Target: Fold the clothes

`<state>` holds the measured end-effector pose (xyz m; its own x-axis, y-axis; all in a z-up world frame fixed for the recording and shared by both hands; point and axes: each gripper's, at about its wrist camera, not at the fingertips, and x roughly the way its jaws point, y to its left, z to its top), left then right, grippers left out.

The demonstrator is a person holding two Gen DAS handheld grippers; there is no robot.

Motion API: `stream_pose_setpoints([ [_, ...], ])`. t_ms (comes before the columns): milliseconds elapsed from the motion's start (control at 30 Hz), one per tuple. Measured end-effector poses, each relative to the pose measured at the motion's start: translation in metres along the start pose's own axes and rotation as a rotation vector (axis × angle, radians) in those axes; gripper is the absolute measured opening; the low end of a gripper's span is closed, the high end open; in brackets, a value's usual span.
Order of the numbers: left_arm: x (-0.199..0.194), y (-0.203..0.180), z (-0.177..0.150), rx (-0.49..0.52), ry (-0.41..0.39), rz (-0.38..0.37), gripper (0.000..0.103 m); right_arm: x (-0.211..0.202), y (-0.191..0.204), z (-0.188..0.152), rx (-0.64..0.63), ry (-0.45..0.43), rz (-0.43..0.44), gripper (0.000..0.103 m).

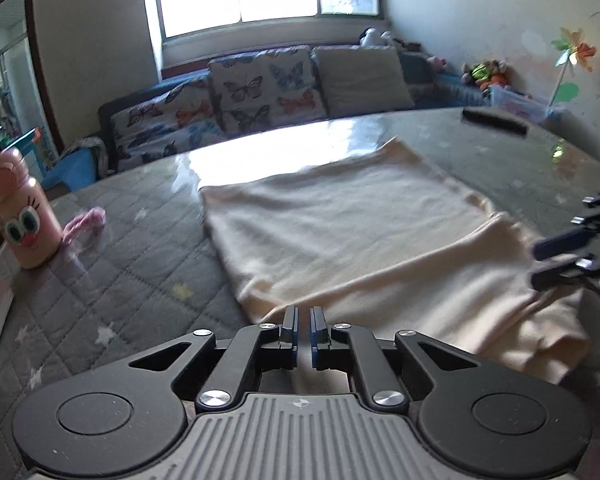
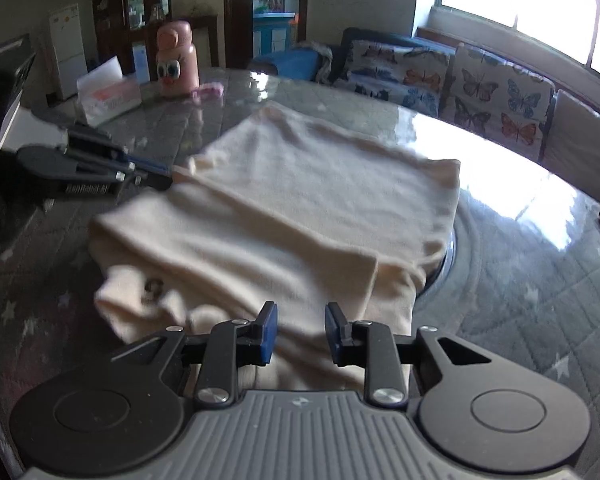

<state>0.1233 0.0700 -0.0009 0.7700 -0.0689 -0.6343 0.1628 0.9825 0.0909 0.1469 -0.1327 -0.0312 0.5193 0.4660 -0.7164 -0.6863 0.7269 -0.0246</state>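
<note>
Left gripper (image 1: 304, 320) sits at the near edge of the cream garment (image 1: 364, 236), fingers almost together with only a thin gap — can't tell if any fabric is pinched. Right gripper (image 2: 298, 322) hangs over the garment's bunched near end, fingers apart, nothing between them. Garment lies partly folded, flat on the glass-topped table (image 1: 112, 276) over a grey quilted cover. Pink cartoon bottle (image 1: 18, 208) stands at the table's left edge, well apart from the cloth — butterfly-print sofa (image 1: 260, 88) behind.
</note>
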Motion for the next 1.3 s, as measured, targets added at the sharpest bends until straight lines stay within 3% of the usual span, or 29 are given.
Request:
stream_pose_setpoints([
  [200, 0.008, -0.010, 0.006, 0.023, 0.007, -0.012, 0.008, 0.019, -0.009, 0.019, 0.045, -0.052, -0.017, 0.026],
  [467, 0.012, -0.002, -0.001, 0.008, 0.034, -0.004, 0.009, 0.041, -0.025, 0.011, 0.090, -0.031, -0.032, 0.026],
  [600, 0.000, -0.008, -0.005, 0.034, 0.021, -0.018, 0.009, 0.030, -0.021, 0.004, 0.072, -0.033, -0.025, 0.035],
  [700, -0.015, -0.017, -0.012, 0.083, 0.004, -0.038, 0.013, 0.026, -0.015, -0.002, 0.039, -0.020, -0.033, 0.035],
  [833, -0.039, -0.030, -0.024, 0.177, -0.025, -0.058, 0.026, 0.016, -0.012, -0.008, 0.027, -0.022, -0.046, 0.036],
  [1033, -0.064, -0.049, -0.044, 0.328, -0.054, -0.065, 0.035, 0.000, -0.008, -0.020, 0.025, -0.020, -0.061, 0.036],
  [1300, -0.063, -0.071, -0.061, 0.461, -0.070, -0.066, 0.037, -0.016, -0.004, -0.031, 0.027, -0.026, -0.080, 0.036],
])
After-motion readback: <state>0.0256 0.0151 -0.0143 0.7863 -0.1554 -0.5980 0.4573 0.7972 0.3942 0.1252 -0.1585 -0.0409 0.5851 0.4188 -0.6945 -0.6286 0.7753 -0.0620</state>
